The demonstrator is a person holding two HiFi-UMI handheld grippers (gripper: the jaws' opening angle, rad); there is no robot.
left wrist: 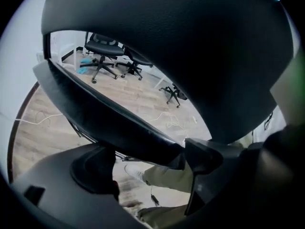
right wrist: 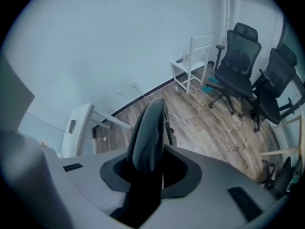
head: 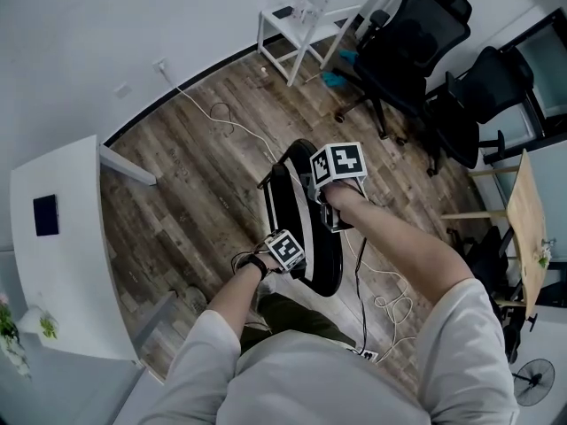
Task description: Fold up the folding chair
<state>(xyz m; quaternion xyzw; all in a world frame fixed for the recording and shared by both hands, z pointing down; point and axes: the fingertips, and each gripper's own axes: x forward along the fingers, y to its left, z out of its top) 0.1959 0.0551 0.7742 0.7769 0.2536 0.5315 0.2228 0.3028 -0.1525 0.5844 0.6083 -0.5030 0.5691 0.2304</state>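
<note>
The black folding chair (head: 297, 211) stands nearly flat on the wood floor just in front of the person. My right gripper (head: 330, 212), under its marker cube, is shut on the chair's upper padded edge (right wrist: 150, 128), which rises between the two jaws (right wrist: 147, 175). My left gripper (head: 295, 259) is lower, at the near end of the chair. In the left gripper view its jaws stand wide open (left wrist: 147, 168). The black seat pad (left wrist: 167, 42) fills the top, and the seat's rim (left wrist: 109, 118) runs slantwise just above the fingertips without being pinched.
A white desk (head: 62, 246) stands at the left and a white stand (head: 306, 25) by the far wall. Two black office chairs (head: 407, 42) (head: 483, 96) are at the back right. Cables (head: 221, 118) lie on the floor. A wooden table (head: 523, 220) is at the right.
</note>
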